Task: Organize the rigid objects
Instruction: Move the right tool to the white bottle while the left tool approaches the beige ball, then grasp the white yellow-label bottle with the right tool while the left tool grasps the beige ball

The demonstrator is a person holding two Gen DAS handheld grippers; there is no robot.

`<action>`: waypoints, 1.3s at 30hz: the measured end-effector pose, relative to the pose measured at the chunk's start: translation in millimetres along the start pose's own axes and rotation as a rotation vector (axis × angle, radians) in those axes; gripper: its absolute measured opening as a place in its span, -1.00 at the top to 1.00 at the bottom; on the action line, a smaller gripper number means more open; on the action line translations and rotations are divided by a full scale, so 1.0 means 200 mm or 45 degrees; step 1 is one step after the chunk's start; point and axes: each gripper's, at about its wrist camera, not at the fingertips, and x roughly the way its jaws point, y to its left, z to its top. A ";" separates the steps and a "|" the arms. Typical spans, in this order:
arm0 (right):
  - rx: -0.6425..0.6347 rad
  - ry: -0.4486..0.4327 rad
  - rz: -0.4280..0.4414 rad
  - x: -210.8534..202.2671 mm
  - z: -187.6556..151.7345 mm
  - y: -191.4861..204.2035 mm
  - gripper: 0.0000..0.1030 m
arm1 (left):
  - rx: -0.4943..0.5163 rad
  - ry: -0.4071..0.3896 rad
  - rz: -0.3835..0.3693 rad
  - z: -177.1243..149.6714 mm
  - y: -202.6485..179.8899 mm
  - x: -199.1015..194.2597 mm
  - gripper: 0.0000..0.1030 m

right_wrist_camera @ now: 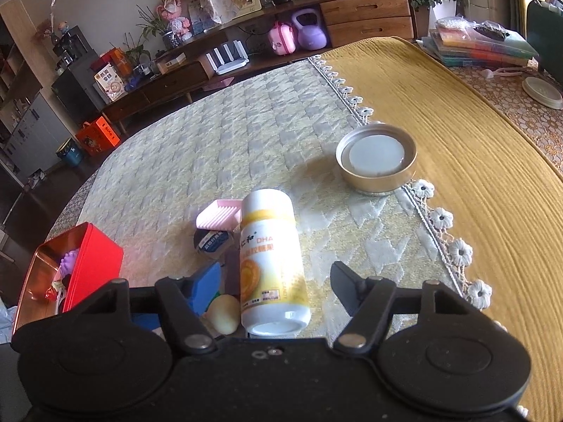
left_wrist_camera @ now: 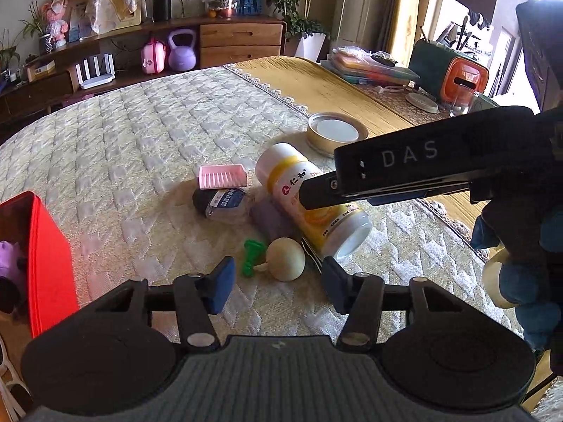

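Quilted pale bedding (right_wrist_camera: 211, 147) fills a sunlit living room. Both grippers stand wide and hold nothing. A white and yellow bottle (right_wrist_camera: 271, 263) lies on its side between the right gripper's (right_wrist_camera: 274, 292) jaws, its long axis running straight ahead along the fingers, base nearest the camera. The left gripper (left_wrist_camera: 278, 281) frames a cream ball (left_wrist_camera: 285, 259) instead, the bottle off to its right. A red box (right_wrist_camera: 91, 263) sits left.
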 end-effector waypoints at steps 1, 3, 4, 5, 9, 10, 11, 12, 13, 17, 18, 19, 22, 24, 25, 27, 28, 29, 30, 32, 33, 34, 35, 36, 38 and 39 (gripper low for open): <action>-0.002 0.002 0.002 0.01 0.00 0.00 -0.30 | 0.005 0.002 -0.008 0.00 0.00 0.01 0.13; -0.001 0.007 0.004 0.03 0.01 0.00 -0.23 | 0.014 0.004 -0.019 0.00 -0.01 0.02 0.16; -0.001 0.010 0.007 0.04 0.01 0.00 -0.21 | 0.016 0.004 -0.024 0.00 -0.01 0.02 0.19; -0.002 0.013 0.010 0.05 0.01 0.00 -0.18 | 0.021 0.005 -0.031 0.01 -0.02 0.03 0.22; -0.006 0.025 0.021 0.09 0.01 0.01 -0.05 | 0.043 0.001 -0.027 0.02 -0.03 0.05 0.22; -0.006 0.027 0.019 0.10 0.01 0.01 -0.05 | 0.038 0.005 -0.029 0.02 -0.03 0.06 0.24; -0.006 0.027 0.017 0.10 0.01 0.01 -0.04 | 0.033 0.010 -0.032 0.02 -0.02 0.07 0.26; -0.005 0.029 0.016 0.11 0.01 0.01 -0.01 | 0.031 0.010 -0.039 0.02 -0.02 0.08 0.30; -0.002 0.030 0.014 0.12 0.01 0.00 0.00 | 0.031 0.012 -0.037 0.02 -0.01 0.08 0.32; 0.012 0.029 0.013 0.13 0.00 -0.01 0.10 | 0.020 0.015 -0.034 0.03 0.00 0.10 0.36; 0.012 0.024 0.014 0.13 0.00 -0.02 0.11 | 0.018 0.015 -0.032 0.03 0.00 0.10 0.38; 0.011 0.019 0.016 0.13 -0.01 -0.02 0.11 | 0.015 0.013 -0.033 0.03 0.00 0.11 0.38; 0.011 0.006 0.011 0.11 -0.02 -0.02 0.12 | 0.009 0.010 -0.034 0.04 0.01 0.10 0.39; 0.026 -0.002 0.009 0.10 -0.03 -0.02 0.12 | 0.003 0.015 -0.039 0.04 0.01 0.10 0.40; 0.030 -0.008 0.006 0.09 -0.03 -0.03 0.12 | 0.000 0.017 -0.044 0.04 0.01 0.10 0.41; 0.047 -0.019 0.001 0.06 -0.05 -0.04 0.12 | -0.003 0.018 -0.055 0.03 0.02 0.09 0.49; 0.061 -0.022 0.000 0.04 -0.06 -0.06 0.12 | -0.006 0.020 -0.057 0.04 0.02 0.09 0.51; 0.070 -0.024 0.002 0.03 -0.07 -0.06 0.12 | -0.009 0.025 -0.054 0.04 0.02 0.08 0.51; 0.077 -0.026 0.005 0.01 -0.08 -0.07 0.12 | -0.013 0.028 -0.054 0.03 0.02 0.08 0.51; 0.088 -0.032 0.007 -0.03 -0.10 -0.09 0.12 | -0.019 0.034 -0.057 0.03 0.02 0.07 0.51; 0.093 -0.034 0.007 -0.04 -0.11 -0.09 0.13 | -0.018 0.035 -0.055 0.02 0.02 0.07 0.51; 0.098 -0.036 0.009 -0.06 -0.13 -0.10 0.13 | -0.019 0.034 -0.054 0.02 0.01 0.07 0.51; 0.104 -0.037 0.010 -0.08 -0.14 -0.10 0.13 | -0.021 0.036 -0.056 0.02 0.02 0.06 0.51; 0.110 -0.040 0.010 -0.09 -0.16 -0.10 0.13 | -0.024 0.038 -0.058 0.02 0.02 0.06 0.51; 0.125 -0.047 0.021 -0.13 -0.18 -0.11 0.13 | -0.030 0.038 -0.052 0.01 0.02 0.04 0.51; 0.132 -0.049 0.028 -0.14 -0.19 -0.10 0.13 | -0.033 0.041 -0.048 0.00 0.02 0.03 0.51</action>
